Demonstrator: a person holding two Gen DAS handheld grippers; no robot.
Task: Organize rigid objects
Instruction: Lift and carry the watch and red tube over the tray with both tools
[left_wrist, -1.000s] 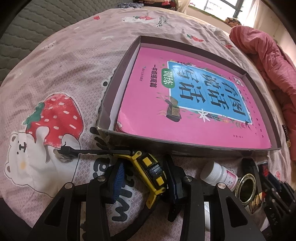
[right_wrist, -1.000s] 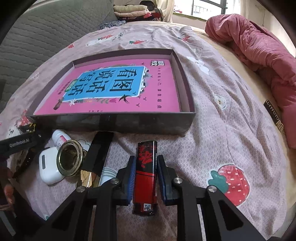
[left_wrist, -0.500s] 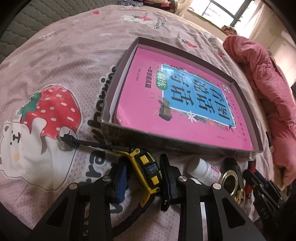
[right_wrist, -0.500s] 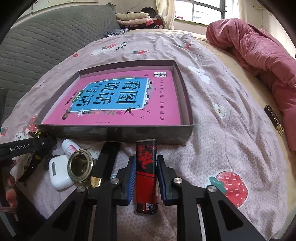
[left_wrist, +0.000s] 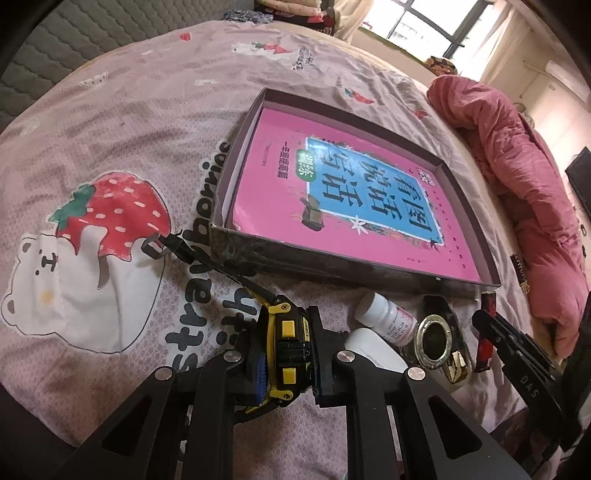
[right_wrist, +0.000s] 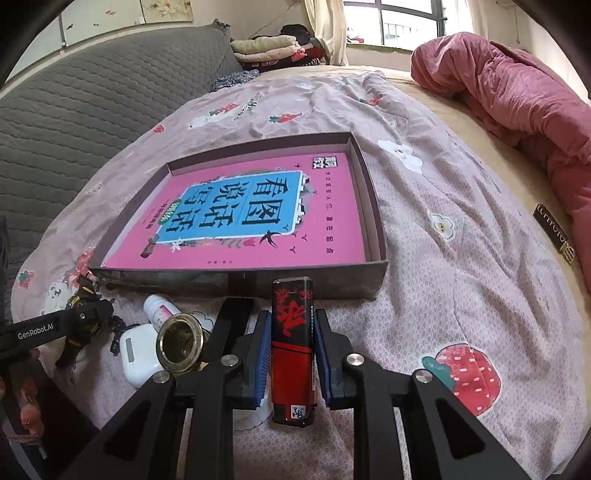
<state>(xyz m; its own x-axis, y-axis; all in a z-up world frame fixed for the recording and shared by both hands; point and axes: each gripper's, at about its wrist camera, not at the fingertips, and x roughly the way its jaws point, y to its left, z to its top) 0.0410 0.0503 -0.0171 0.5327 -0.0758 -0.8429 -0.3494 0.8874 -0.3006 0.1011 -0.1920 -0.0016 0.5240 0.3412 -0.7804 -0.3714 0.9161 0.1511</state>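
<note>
left gripper angled steeply down, jaws just closed onto a yellow tape measure, right gripper tilted down, clamped on a red-black lighter

The left gripper has just been closing, and its fingers now clamp a yellow-and-black tape measure whose blade runs out across the bedspread to a metal hook. Beyond lies a shallow box holding a pink book. To the right sit a white bottle, a brass-rimmed jar and the right gripper beside a pink quilt.
</note>
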